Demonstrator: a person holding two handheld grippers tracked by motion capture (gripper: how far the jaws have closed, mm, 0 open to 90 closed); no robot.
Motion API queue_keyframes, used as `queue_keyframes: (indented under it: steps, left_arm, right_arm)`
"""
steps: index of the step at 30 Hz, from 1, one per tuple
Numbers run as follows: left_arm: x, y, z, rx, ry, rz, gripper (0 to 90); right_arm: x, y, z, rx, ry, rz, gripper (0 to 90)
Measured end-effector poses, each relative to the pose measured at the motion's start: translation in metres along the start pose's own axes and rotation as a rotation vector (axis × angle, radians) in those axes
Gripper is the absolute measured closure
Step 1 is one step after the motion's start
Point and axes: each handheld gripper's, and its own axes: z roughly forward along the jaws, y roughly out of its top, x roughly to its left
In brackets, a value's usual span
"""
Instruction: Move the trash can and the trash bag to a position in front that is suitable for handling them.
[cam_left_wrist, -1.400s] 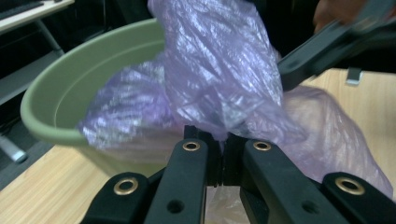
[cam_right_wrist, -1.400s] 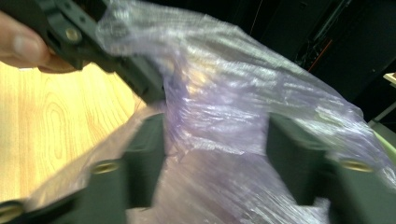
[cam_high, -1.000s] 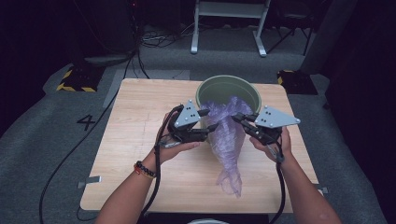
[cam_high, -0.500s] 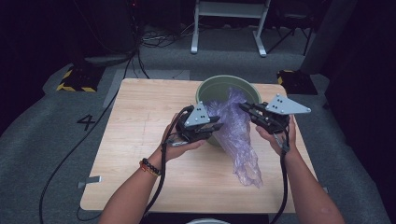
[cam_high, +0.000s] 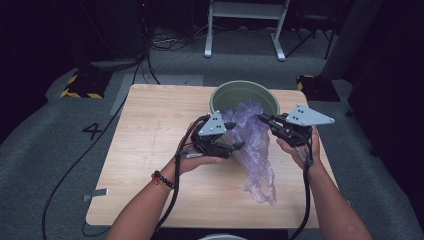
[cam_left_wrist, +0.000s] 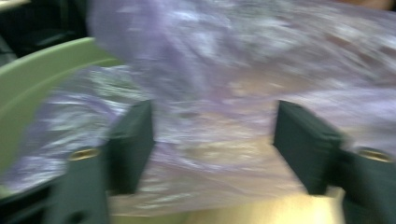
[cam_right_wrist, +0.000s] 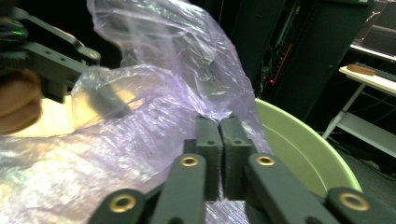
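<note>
Purple plastic bag (cam_high: 252, 145) hangs between the 2 grippers above the wooden desk (cam_high: 150, 140), its upper end at the near rim of the green bucket (cam_high: 220, 95) and its crumpled lower end trailing down onto the desk toward the person.

Right gripper (cam_high: 261, 118), seen from the high view, points left at the top of the bag; in the right gripper view its fingers (cam_right_wrist: 208, 140) are pressed together with the thin film of the bag (cam_right_wrist: 154, 116) pinched between them, the bucket's pale green inside (cam_right_wrist: 299, 149) just to their right.

Left gripper (cam_high: 239, 134) sits at the bag's left side, held in the person's left hand (cam_high: 192, 160). Its fingers (cam_left_wrist: 133, 144) stand wide apart, having just been opening, and the bag (cam_left_wrist: 219, 70) spreads across the gap between them without either pad pressing on it. That view is blurred, with the bucket's rim (cam_left_wrist: 42, 70) at its left edge.
</note>
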Motion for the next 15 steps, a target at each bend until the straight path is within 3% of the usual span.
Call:
queue_keyframes:
  steps: [3,6,8,10,15]
  left_arm:
    - [-0.004,-0.001,0.001,-0.004,-0.047,0.018,20.2]
    - [-0.008,-0.002,0.009,0.018,-0.074,0.039,20.2]
    - [-0.011,-0.001,0.015,0.041,-0.013,0.069,28.9]
    - [-0.013,0.001,0.020,0.068,0.047,0.084,45.3]
    - [-0.011,0.000,0.024,0.067,0.075,0.102,73.1]
  right_arm:
    - [0.000,-0.002,0.004,0.011,-0.005,-0.004,89.9]
    - [0.000,-0.004,0.005,0.009,-0.010,0.007,90.0]
    - [0.001,-0.003,0.006,0.004,-0.012,0.010,90.0]
    - [0.003,-0.002,0.007,0.002,0.000,0.008,89.9]
    - [0.008,-0.001,0.006,-0.012,0.016,0.003,85.1]
